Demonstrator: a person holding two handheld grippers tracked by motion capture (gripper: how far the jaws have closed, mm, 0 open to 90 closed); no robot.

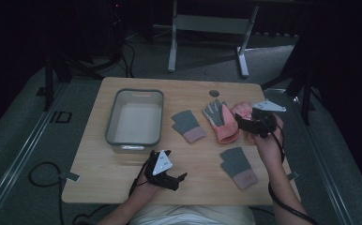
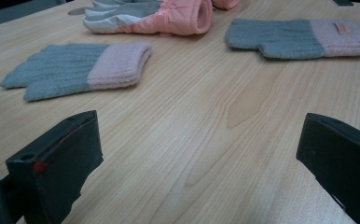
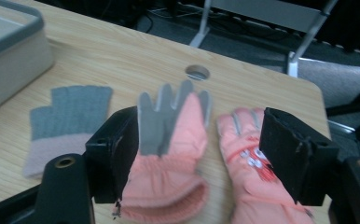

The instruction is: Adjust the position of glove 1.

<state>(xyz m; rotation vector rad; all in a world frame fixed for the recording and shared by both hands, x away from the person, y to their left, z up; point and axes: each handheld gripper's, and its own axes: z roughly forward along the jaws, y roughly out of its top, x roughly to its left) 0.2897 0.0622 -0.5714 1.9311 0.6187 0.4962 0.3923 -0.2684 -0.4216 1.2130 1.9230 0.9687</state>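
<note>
Pink glove with grey palm point(image 3: 171, 140): lies flat, palm up, towards the right far part of the bench point(image 1: 123, 180), cuff towards the person; it sits between the jaws of the right gripper point(image 3: 201, 149) as that gripper's view looks, but the jaws stand off it
Second pink glove point(image 3: 250, 163): just beside the first, nearer the right edge, printed side up
Right gripper: raised above the pink pair, jaws spread with nothing between the pads
Left gripper point(image 1: 169, 176): low at the near edge, jaws spread wide over bare wood, holding nothing
Grey knit gloves: one point(image 1: 187, 125) mid-bench beside the grey bin point(image 1: 134, 91), one point(image 1: 238, 167) nearer the near right corner
Step in hand: most likely lining up on the grey-palmed glove for a pick, grip not yet made
Next move calls for: coming down so the jaws straddle the cuff, pinching the thick padded edge, then lifting clear of its neighbour, probably towards the bin
</note>
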